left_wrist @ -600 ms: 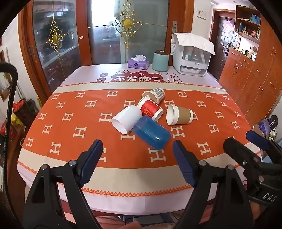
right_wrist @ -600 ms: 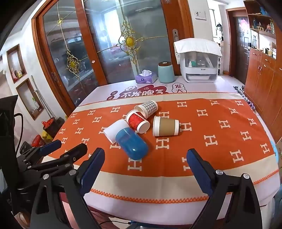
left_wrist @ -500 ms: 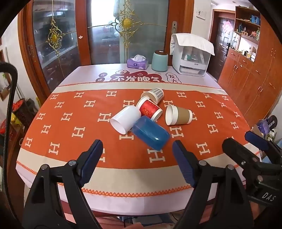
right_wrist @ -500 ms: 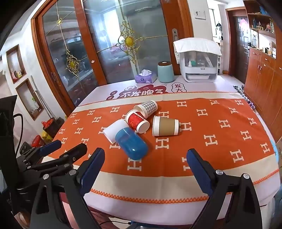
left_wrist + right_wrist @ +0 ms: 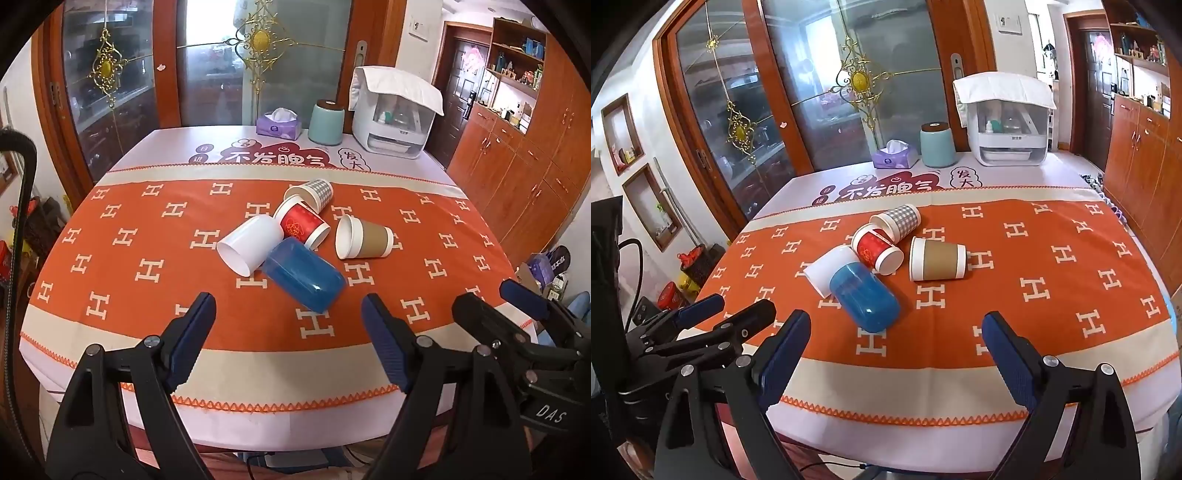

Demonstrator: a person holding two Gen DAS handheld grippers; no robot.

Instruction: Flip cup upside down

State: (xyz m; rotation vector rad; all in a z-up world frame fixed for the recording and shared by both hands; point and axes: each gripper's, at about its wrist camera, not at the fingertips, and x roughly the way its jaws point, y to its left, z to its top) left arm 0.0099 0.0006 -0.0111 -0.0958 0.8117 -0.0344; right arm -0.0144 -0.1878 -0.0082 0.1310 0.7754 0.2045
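Note:
Several cups lie on their sides in a cluster mid-table: a blue plastic cup (image 5: 304,277) (image 5: 864,297), a white cup (image 5: 249,244) (image 5: 824,268), a red paper cup (image 5: 301,224) (image 5: 877,249), a checked cup (image 5: 314,192) (image 5: 897,219) and a brown sleeved cup (image 5: 364,242) (image 5: 937,259). My left gripper (image 5: 288,325) is open and empty over the table's near edge, short of the blue cup. My right gripper (image 5: 895,339) is open and empty, also near the front edge. Each gripper shows at the side of the other's view.
The table wears an orange patterned cloth (image 5: 147,236). At its far end stand a tissue box (image 5: 279,123), a teal canister (image 5: 327,123) and a white covered appliance (image 5: 393,118). Glass doors lie behind, wooden cabinets (image 5: 517,166) to the right.
Both grippers have eased slightly forward toward the cups. The cups have not moved. Both grippers stay open.

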